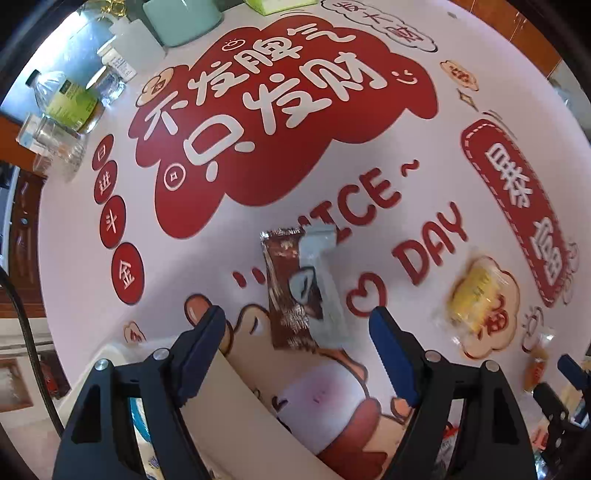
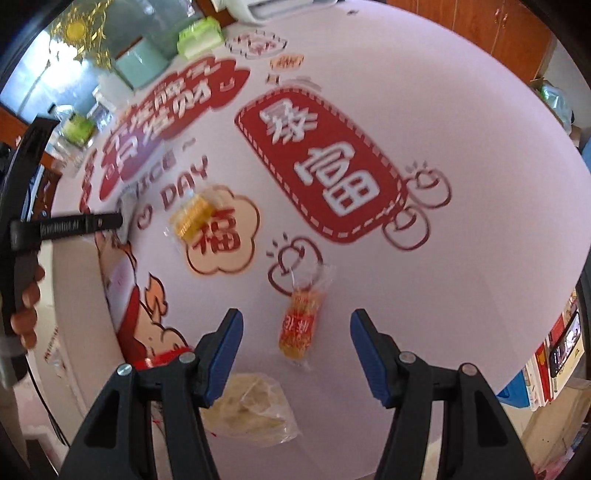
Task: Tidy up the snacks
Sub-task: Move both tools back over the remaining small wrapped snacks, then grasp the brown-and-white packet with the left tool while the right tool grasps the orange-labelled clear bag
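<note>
Two grippers are hovering, jaws apart, holding nothing. Right gripper (image 2: 295, 334) is pointing down at the orange snack packet (image 2: 301, 325), lying between its fingers, long axis running fore-aft. Left gripper (image 1: 299, 328) is facing the brown wrapper (image 1: 291, 291) just ahead; yellow packet (image 1: 476, 295) sits off right.

The middle and right of the printed tablecloth (image 2: 461, 155) lay bare in the right wrist view, open for a pass. Bottles (image 1: 66, 99), a teal container (image 1: 181, 22) and a green box (image 2: 199, 37) crowded the upper left edge. Loose packets broke up the lower middle: a brown bar (image 1: 284, 288) under a pale sachet (image 1: 321, 273), a yellow packet (image 1: 476, 295), an orange packet (image 2: 301, 321) and a clear bag (image 2: 251, 410).
</note>
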Available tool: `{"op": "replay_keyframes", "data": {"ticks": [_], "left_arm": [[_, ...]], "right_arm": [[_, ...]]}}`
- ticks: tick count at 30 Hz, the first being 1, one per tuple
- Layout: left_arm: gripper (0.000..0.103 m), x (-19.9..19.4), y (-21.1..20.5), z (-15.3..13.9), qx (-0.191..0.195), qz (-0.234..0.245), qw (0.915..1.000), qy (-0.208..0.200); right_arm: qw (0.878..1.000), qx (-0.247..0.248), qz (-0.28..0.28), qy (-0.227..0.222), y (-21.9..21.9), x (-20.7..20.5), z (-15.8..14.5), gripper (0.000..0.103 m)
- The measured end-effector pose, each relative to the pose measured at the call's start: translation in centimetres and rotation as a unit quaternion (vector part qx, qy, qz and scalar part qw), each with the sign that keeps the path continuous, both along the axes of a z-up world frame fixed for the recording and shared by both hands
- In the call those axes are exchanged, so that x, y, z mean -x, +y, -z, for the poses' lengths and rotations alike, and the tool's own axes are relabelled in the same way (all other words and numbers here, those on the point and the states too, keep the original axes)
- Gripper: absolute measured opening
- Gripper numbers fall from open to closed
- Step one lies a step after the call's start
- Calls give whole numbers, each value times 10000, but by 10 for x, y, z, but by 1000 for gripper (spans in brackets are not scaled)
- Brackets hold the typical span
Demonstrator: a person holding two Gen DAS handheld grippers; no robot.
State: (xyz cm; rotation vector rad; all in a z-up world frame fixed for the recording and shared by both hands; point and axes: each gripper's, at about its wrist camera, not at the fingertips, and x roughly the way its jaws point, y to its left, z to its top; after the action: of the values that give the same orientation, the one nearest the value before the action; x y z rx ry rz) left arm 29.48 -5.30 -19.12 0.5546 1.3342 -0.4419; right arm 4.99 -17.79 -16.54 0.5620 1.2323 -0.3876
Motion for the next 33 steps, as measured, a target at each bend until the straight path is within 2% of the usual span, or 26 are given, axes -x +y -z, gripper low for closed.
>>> {"op": "replay_keyframes", "data": {"ticks": [1,5,7,11,14,15,16,17,18,22,27,33], "left_arm": [[79,-2,-1,2,29,-35,10000,66],[78,-8,-9,8,-190,-53,9997,-106],[70,-12,-11,14,-159,-73,9998,66],[68,-20,-15,24,-283,-96,9994,183],[63,-25,-15,23,-192,-113,9994,247],[59,-25,-15,24,-146,-110,9994,298],[48,-26,-16,25,-67,-80,9993,372],[42,-26,-16,25,21,-40,9989,458],[36,-29,-17,26,69,-3,9986,521],[33,-24,-23,25,-11,100,9993,352],[31,-12,-24,19,139,44,9995,267],[31,14,-20,-26,613,273,9977,-29]], "right_arm": [[10000,7,-27,36,1,-1,3,61],[9996,101,-203,165,8,-5,13,56],[9993,117,-290,213,10,-7,17,49],[9985,108,-433,316,14,-9,26,41],[9979,217,-533,294,15,-10,25,36],[9978,240,-541,291,15,-10,25,31],[9976,281,-562,293,14,-10,25,25],[9973,304,-597,292,14,-11,25,22],[9972,324,-619,279,14,-11,25,22],[9969,381,-647,249,13,-13,25,22],[9972,407,-630,76,13,-11,17,21],[9972,487,-547,-118,13,-10,0,21]]}}
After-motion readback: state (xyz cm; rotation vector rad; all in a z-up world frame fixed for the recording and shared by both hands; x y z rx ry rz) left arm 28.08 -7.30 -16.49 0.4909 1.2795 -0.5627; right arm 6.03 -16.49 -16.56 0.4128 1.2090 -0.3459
